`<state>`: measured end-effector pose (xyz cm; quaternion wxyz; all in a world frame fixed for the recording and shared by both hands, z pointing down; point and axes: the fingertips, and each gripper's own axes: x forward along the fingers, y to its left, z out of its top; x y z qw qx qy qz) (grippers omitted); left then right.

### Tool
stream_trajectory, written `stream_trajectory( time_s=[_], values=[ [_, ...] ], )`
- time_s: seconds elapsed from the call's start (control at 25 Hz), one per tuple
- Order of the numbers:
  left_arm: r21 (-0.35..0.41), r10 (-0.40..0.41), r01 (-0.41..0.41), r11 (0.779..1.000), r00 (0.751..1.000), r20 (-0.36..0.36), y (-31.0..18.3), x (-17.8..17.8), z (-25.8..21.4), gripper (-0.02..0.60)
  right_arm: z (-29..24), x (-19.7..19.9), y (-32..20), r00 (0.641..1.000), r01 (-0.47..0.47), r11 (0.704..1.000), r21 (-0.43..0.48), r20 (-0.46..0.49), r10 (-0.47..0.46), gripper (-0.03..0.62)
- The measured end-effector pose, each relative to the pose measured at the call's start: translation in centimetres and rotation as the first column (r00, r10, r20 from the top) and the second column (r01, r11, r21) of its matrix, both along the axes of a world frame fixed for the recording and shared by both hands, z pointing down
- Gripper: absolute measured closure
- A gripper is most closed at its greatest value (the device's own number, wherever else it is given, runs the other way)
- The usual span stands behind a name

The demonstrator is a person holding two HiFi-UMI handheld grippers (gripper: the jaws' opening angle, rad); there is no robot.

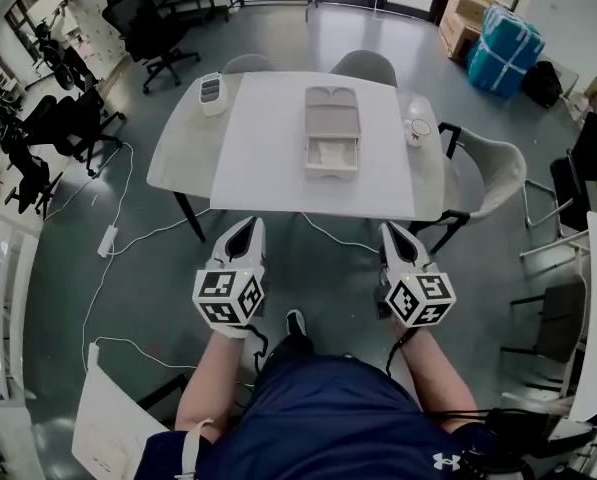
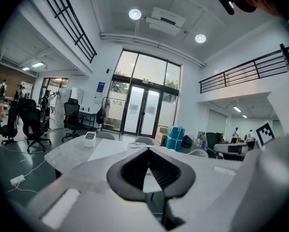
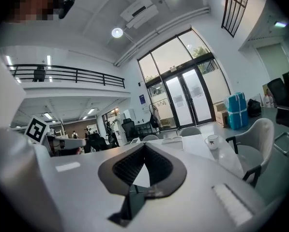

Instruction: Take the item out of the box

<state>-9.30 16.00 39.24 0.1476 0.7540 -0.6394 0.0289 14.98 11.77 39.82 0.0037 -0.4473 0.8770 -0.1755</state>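
Note:
An open box [image 1: 331, 131] lies in the middle of the white table [image 1: 258, 158]: a grey-pink lid folded back and a white tray [image 1: 331, 154] nearer to me. What lies in the tray is too small to make out. Both grippers hang above the floor, short of the table's near edge. My left gripper [image 1: 243, 230] is shut and holds nothing, and my right gripper [image 1: 393, 236] is the same. In the left gripper view the jaws [image 2: 149, 149] meet at a point, with the box [image 2: 134, 144] far beyond. The right gripper [image 3: 144, 146] faces the box [image 3: 174, 139] too.
A white mug [image 1: 419, 128] stands at the table's right edge, and a white device [image 1: 211, 92] at its far left corner. Grey chairs [image 1: 493, 173] ring the table. Cables and a power strip [image 1: 108, 240] lie on the floor at left. Black office chairs [image 1: 150, 23] stand beyond.

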Motion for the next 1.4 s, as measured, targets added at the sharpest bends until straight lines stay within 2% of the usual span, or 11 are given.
stream_trajectory(
  time_s=[0.24, 0.52, 0.88, 1.4],
  values=[
    [0.016, 0.026, -0.026, 1.0, 0.999, -0.032, -5.0, -4.7, -0.3, 0.58, -0.5, -4.2, -3.8, 0.999, -0.035, 0.999, -0.001, -0.031, 0.035, 0.592],
    [-0.02, 0.044, -0.046, 0.999, 0.997, -0.067, -8.4, -8.5, 1.7, 0.58, 0.6, -8.1, -5.9, 0.997, -0.051, 0.998, -0.032, -0.064, 0.049, 0.591],
    [-0.058, 0.087, -0.091, 0.994, 0.994, -0.073, -13.1, -6.9, 3.5, 0.58, 3.2, -7.5, -9.8, 0.995, -0.075, 0.993, -0.094, -0.067, 0.069, 0.592],
    [-0.031, 0.05, -0.05, 0.998, 0.999, 0.001, -25.2, -4.4, 1.0, 0.58, 2.0, -5.5, -23.7, 1.0, -0.028, 0.998, -0.064, 0.004, 0.028, 0.592]
  ],
)
